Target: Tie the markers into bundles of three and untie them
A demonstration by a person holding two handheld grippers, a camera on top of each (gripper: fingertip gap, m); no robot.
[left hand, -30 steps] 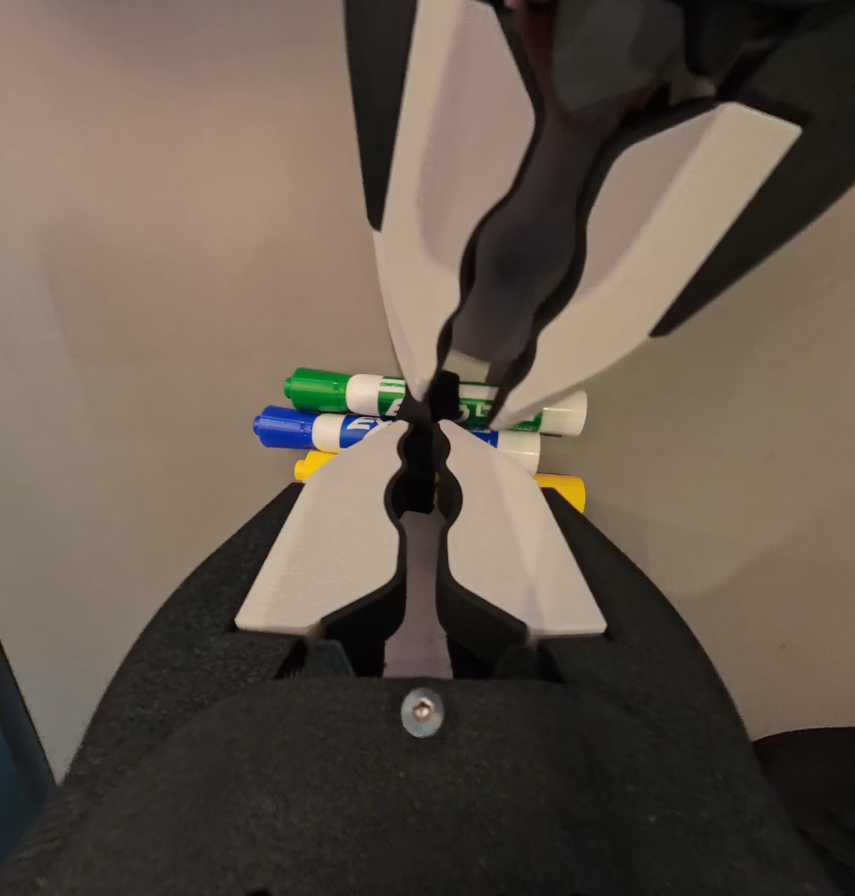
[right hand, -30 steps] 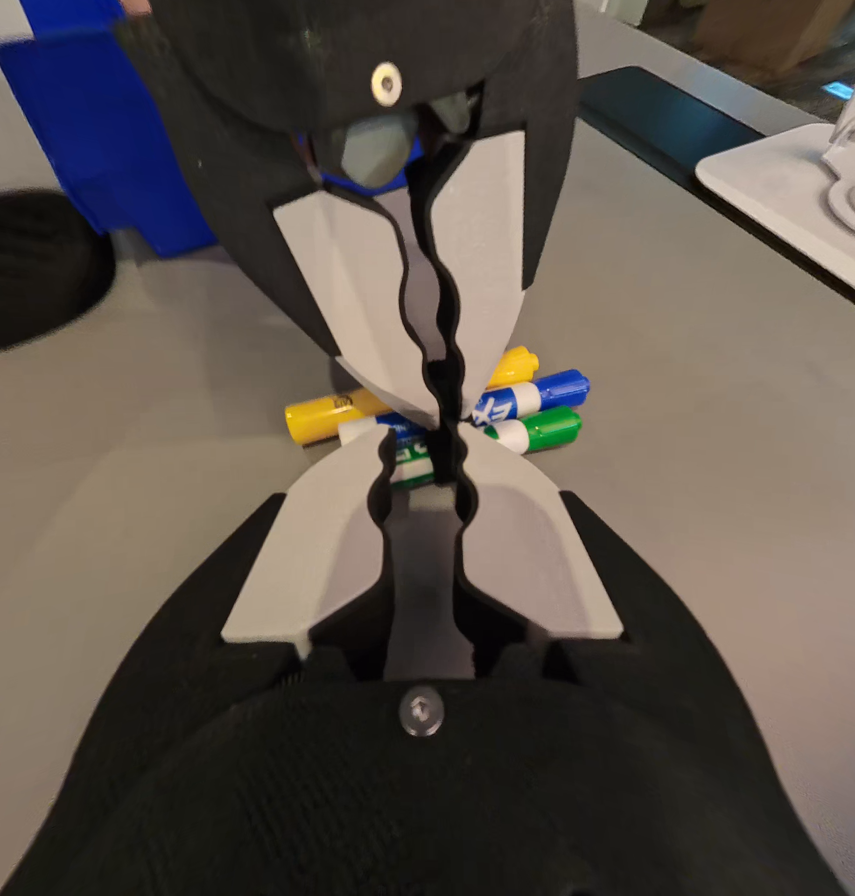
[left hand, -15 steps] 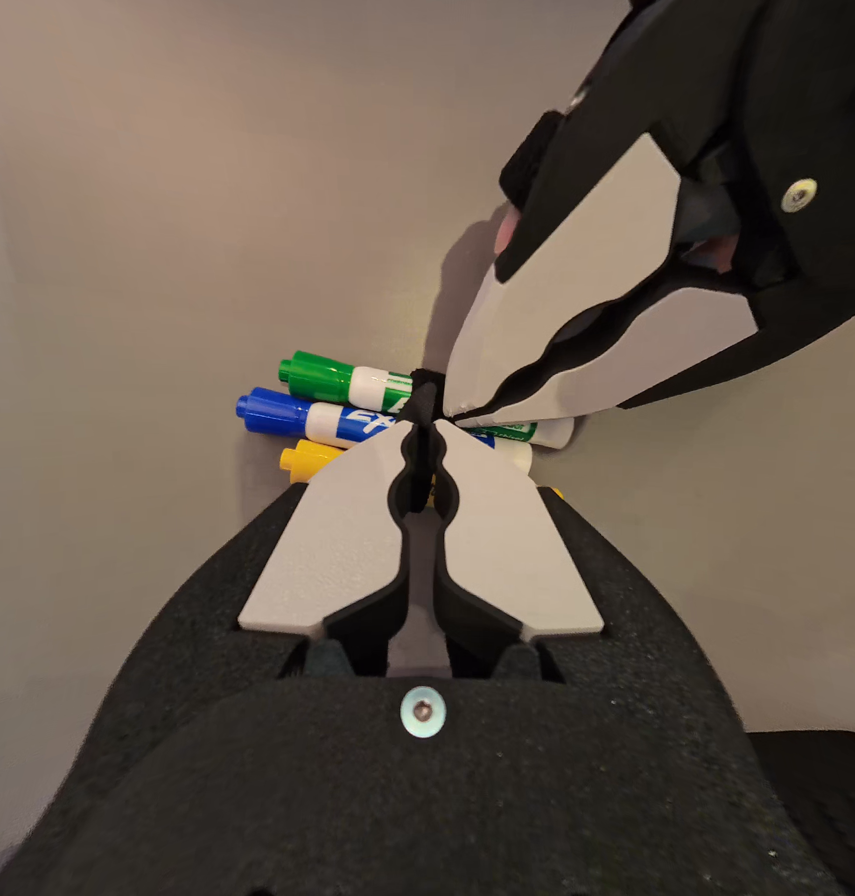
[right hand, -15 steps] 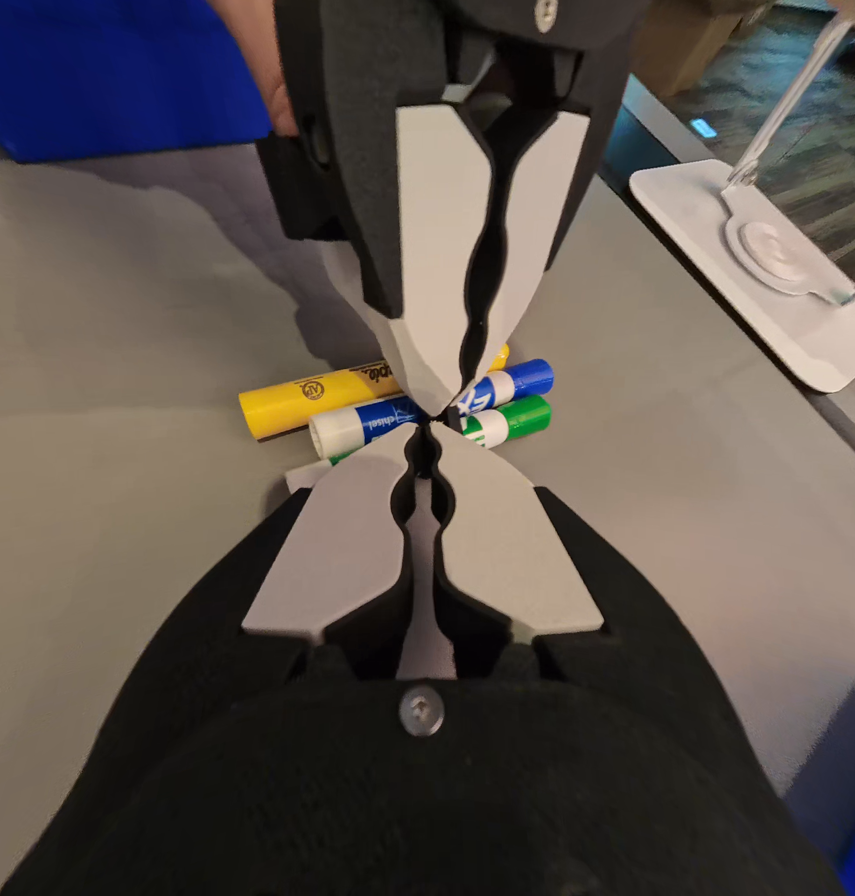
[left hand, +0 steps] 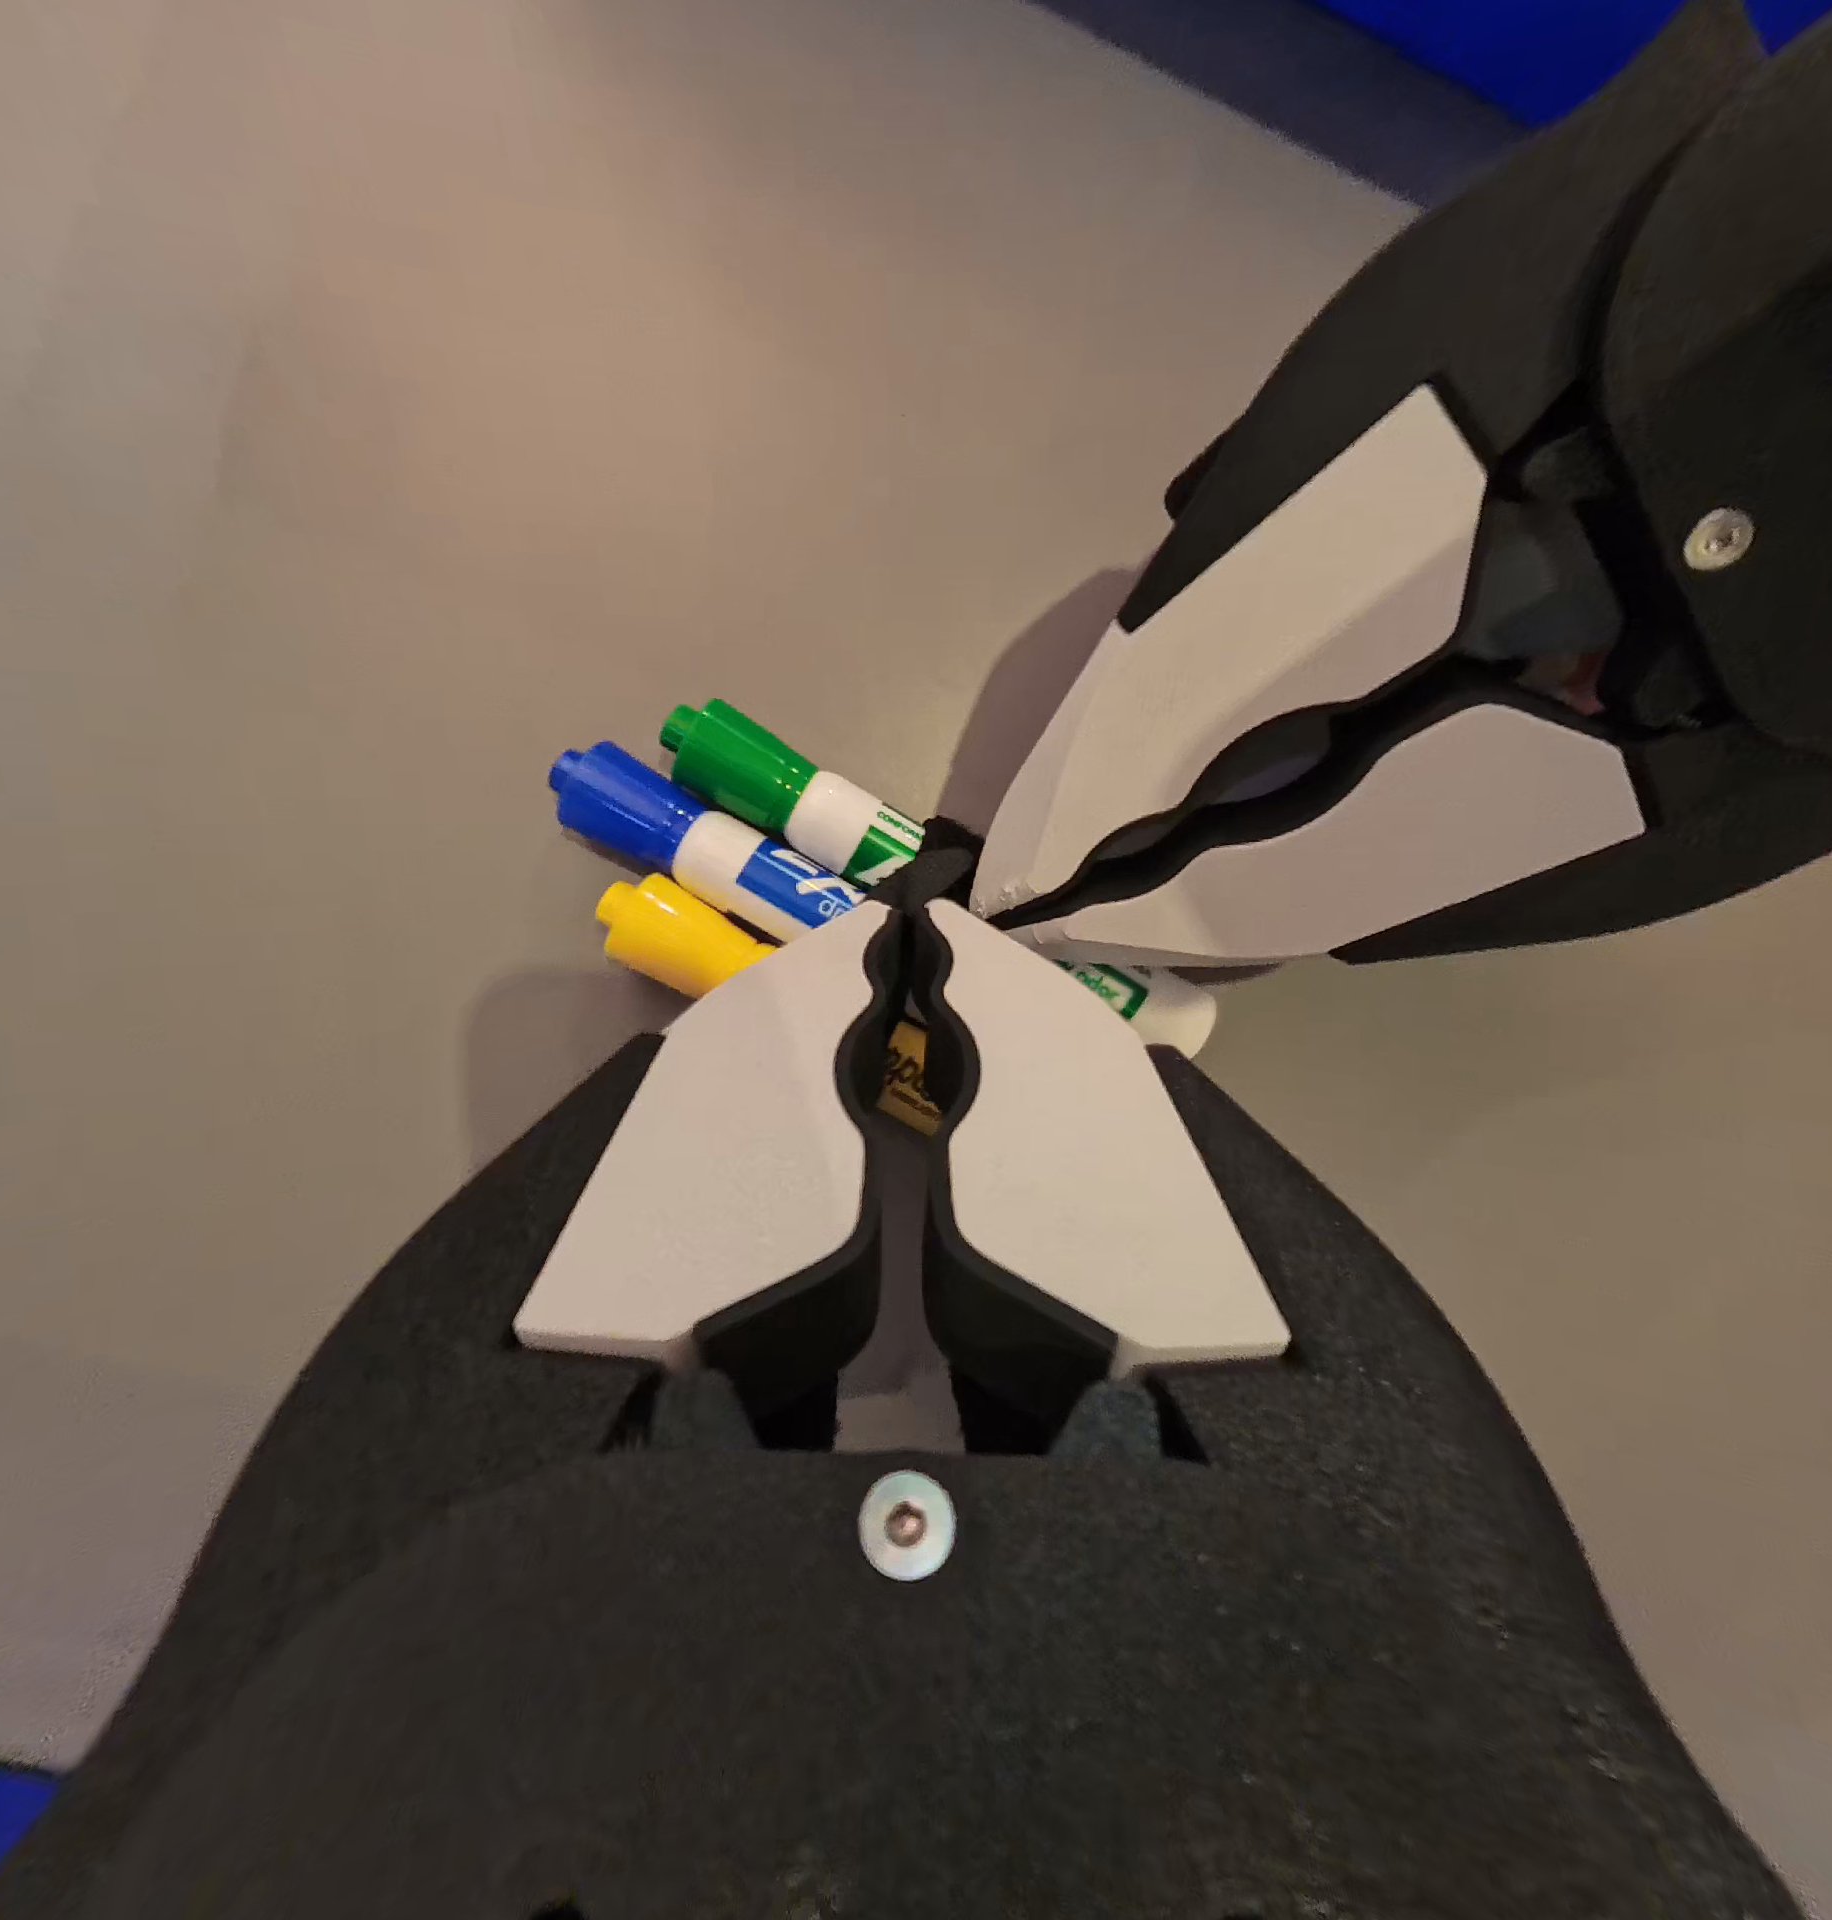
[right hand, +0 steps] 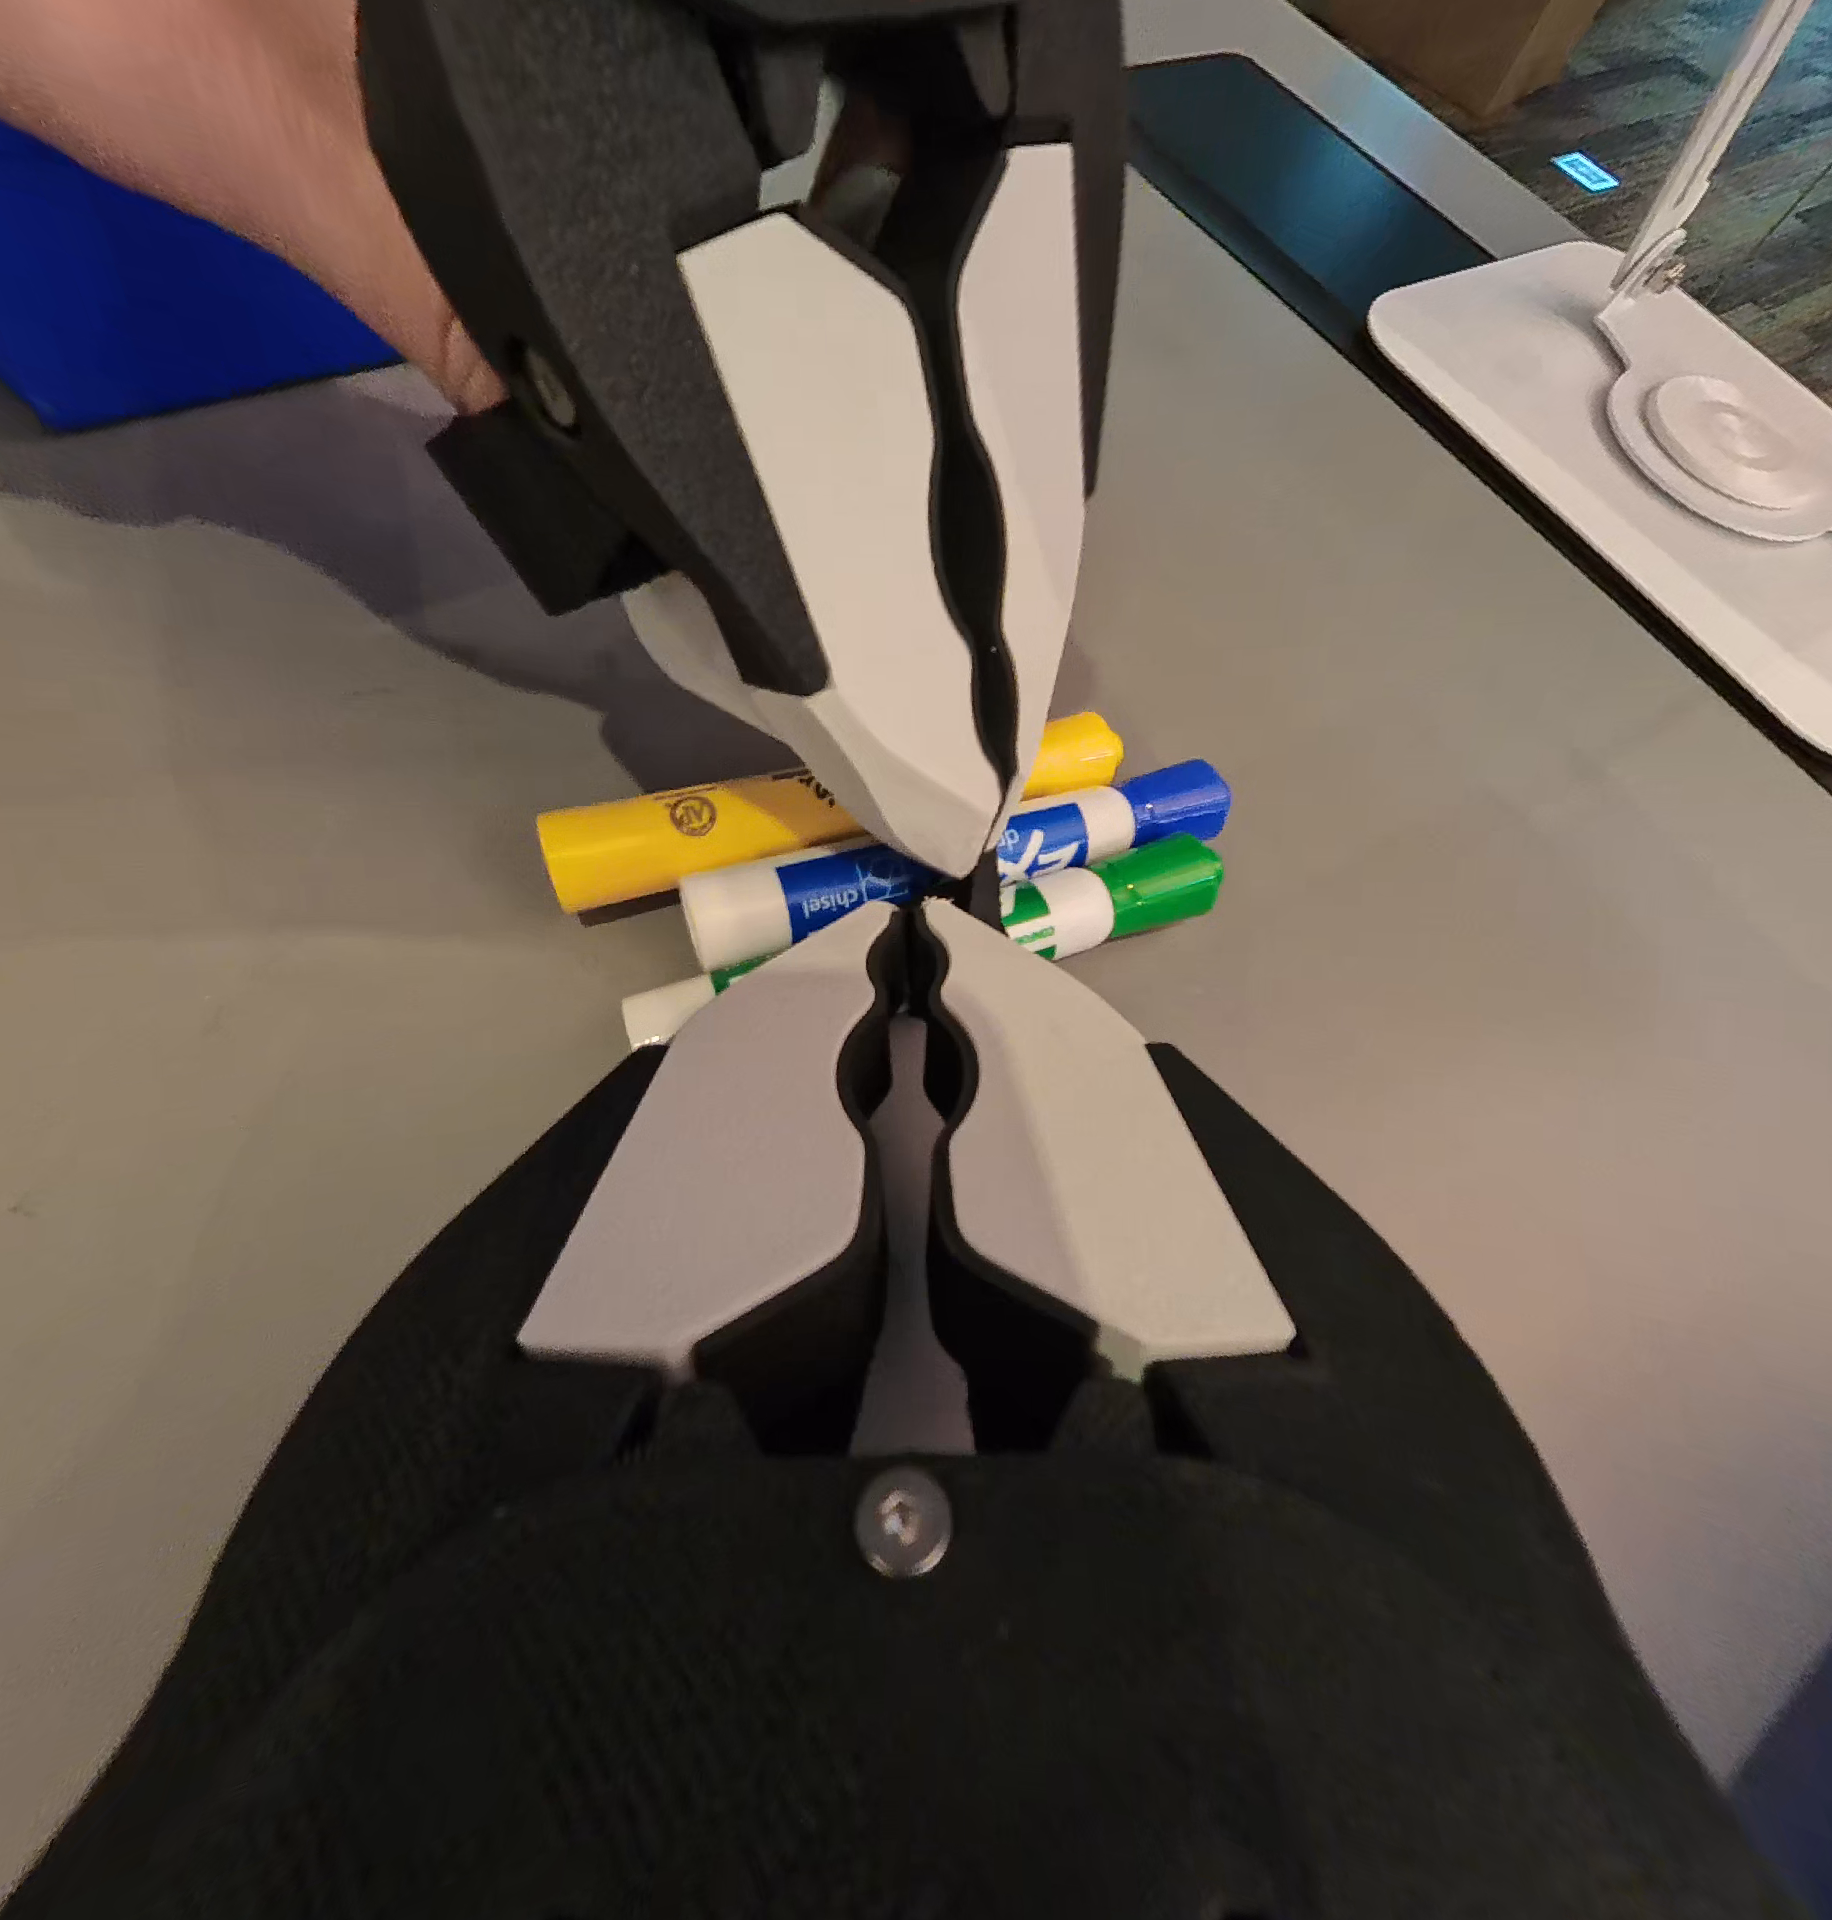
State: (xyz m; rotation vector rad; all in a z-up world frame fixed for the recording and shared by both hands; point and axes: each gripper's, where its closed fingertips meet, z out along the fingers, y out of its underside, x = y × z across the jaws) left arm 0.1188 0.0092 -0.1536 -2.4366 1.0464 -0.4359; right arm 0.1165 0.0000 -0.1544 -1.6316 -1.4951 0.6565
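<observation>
Left wrist view: left gripper (left hand: pixel 910 914) was closed, apparently pinching the black tie (left hand: pixel 931 862) on the green marker (left hand: pixel 787 795), blue marker (left hand: pixel 683 831) and yellow marker (left hand: pixel 673 935).
Right wrist view: right gripper (right hand: pixel 912 920) was closed at the tie; markers lay together on the grey desk (right hand: pixel 1411 935).

Since a second ago the right gripper (left hand: pixel 995 906) swings from opposite the left gripper's (left hand: pixel 913 916) fingertips to their right side, and the markers (left hand: pixel 746 831) sit angled.
</observation>
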